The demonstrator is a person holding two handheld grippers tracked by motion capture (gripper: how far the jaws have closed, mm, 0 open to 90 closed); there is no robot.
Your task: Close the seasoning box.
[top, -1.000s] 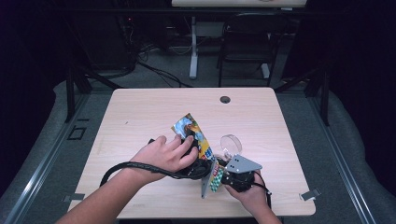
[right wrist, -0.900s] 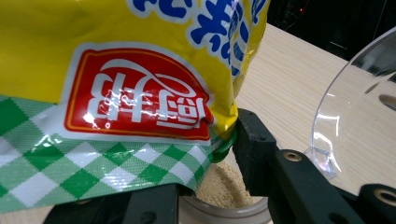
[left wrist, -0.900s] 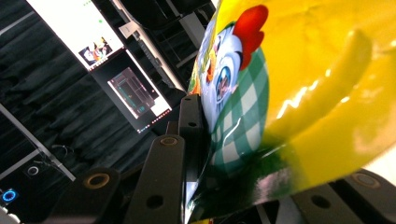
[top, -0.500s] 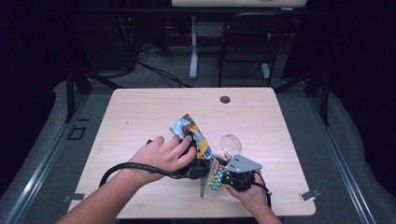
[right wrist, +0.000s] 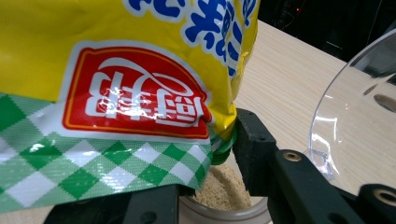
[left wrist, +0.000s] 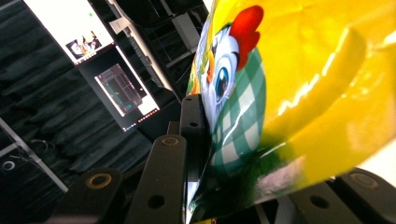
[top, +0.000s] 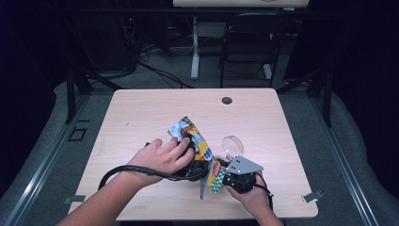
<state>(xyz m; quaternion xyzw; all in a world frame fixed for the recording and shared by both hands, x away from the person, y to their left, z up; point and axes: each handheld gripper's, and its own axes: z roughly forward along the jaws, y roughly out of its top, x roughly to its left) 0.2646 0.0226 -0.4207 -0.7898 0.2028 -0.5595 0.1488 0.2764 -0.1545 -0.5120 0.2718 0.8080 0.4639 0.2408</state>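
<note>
A yellow seasoning bag (top: 191,135) with a cartoon chicken and green check (left wrist: 299,84) is tilted over the table, its lower end by the right gripper. My left gripper (top: 199,168) is shut on it, and the left jaw presses the bag's side in the left gripper view. My right gripper (top: 220,178), under a grey plate, is shut on a small jar (right wrist: 223,212) of beige granules (right wrist: 222,186). The bag's checked corner (right wrist: 116,163) hangs right over the jar's mouth. The right gripper's left jaw is hidden beneath the bag.
A clear round lid (top: 232,144) lies on the light wooden table (top: 141,113) just beyond the right gripper and shows at the right of the right gripper view (right wrist: 355,121). A black cable (top: 117,170) loops from the left hand. A dark grommet (top: 227,100) sits near the far edge.
</note>
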